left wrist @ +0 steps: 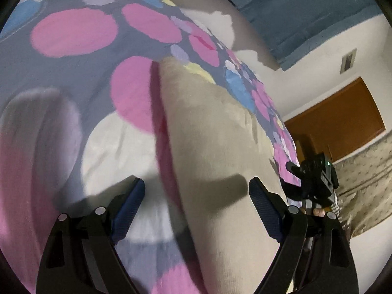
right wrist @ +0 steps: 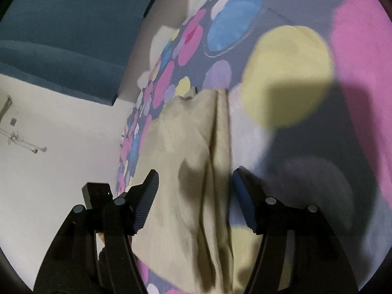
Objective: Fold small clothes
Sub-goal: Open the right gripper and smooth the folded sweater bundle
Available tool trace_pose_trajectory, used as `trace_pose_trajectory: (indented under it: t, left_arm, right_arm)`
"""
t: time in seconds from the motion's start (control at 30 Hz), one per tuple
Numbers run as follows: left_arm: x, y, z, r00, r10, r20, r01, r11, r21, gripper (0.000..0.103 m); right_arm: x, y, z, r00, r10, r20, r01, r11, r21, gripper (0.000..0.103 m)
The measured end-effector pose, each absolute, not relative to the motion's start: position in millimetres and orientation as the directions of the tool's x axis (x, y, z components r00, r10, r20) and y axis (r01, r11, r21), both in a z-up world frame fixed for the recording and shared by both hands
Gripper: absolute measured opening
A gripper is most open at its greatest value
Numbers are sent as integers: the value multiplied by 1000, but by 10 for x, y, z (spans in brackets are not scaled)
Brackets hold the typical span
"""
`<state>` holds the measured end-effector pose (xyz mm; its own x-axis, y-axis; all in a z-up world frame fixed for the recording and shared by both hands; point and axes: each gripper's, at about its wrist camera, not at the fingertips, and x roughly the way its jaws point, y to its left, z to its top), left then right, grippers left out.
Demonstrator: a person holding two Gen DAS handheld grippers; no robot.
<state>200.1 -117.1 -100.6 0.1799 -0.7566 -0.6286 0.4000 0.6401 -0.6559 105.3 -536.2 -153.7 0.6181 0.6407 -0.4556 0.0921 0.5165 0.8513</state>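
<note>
A beige garment (left wrist: 215, 132) lies in a long folded strip on the spotted bedspread (left wrist: 73, 68). My left gripper (left wrist: 197, 186) hovers over its near part, open, with the cloth showing between the fingers but untouched by the pads. In the right wrist view the same beige garment (right wrist: 186, 142) runs away from me with creased folds along its right edge. My right gripper (right wrist: 196, 175) stands open above it, pads clear of the fabric. The right gripper (left wrist: 316, 178) shows at the bed's edge in the left wrist view, and the left gripper (right wrist: 98, 193) at the lower left of the right wrist view.
The bedspread (right wrist: 355, 49) is grey with pink, blue, yellow and lilac dots. Past the bed's edge are a pale floor (right wrist: 61, 171), a blue upholstered piece (right wrist: 61, 36), a brown wooden door (left wrist: 343, 120) and patterned beige fabric (left wrist: 367, 183).
</note>
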Motion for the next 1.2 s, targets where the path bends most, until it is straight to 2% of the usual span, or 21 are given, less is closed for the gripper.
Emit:
trace_pose_trajectory:
  t: [0.17, 0.4, 0.5, 0.6, 0.67, 0.73, 0.8, 0.87, 0.93, 1.0, 1.03, 1.07, 1.2]
  left_arm:
    - [2189, -1352, -1045, 174, -782, -598, 434, 606, -666, 85]
    - [2330, -1555, -1068, 187, -786, -590, 476, 598, -645, 85]
    - [2275, -1530, -1062, 203, -784, -586, 507, 596, -623, 85]
    - [2254, -1480, -1072, 199, -787, -583, 522, 589, -617, 85]
    - [2265, -1468, -1089, 201, -788, -581, 523, 588, -617, 85]
    - [2269, -1478, -1093, 201, -787, -583, 526, 589, -614, 85]
    - [2278, -1472, -1101, 195, -790, -581, 524, 585, -619, 85]
    - [2297, -1450, -1100, 184, -796, -576, 518, 577, -632, 85]
    - [2314, -1454, -1104, 178, -798, -576, 515, 575, -636, 85]
    - [2306, -1460, -1102, 174, -793, -583, 520, 577, -630, 85]
    - [2298, -1457, -1101, 174, -793, -584, 522, 577, -628, 85]
    - [2294, -1453, -1092, 175, -794, -582, 523, 576, -628, 85]
    - [2308, -1485, -1092, 168, -793, -585, 513, 577, -636, 85]
  right_arm:
    - [1330, -5224, -1530, 600, 654, -461, 41, 550, 834, 68]
    - [1543, -5205, -1563, 583, 695, -420, -4, 519, 855, 69]
    - [1534, -5236, -1503, 575, 685, -447, 15, 537, 843, 69]
    - [1397, -5372, -1462, 583, 576, -573, 141, 623, 770, 69]
    - [1379, -5405, -1473, 570, 580, -582, 159, 617, 771, 69]
    - [1454, -5377, -1522, 544, 626, -559, 154, 580, 800, 73]
    - [1623, -5276, -1519, 505, 664, -551, 112, 583, 805, 83]
    - [1755, -5228, -1506, 512, 669, -538, 92, 580, 809, 90]
    - [1868, -5156, -1511, 534, 673, -512, 36, 587, 809, 90]
    - [1838, -5069, -1497, 542, 657, -525, -3, 625, 780, 90]
    - [1781, -5018, -1454, 550, 645, -530, -32, 650, 759, 90]
    - [1724, -4980, -1438, 544, 651, -530, -47, 654, 755, 86]
    - [1557, -4874, -1490, 507, 674, -537, -74, 655, 752, 61]
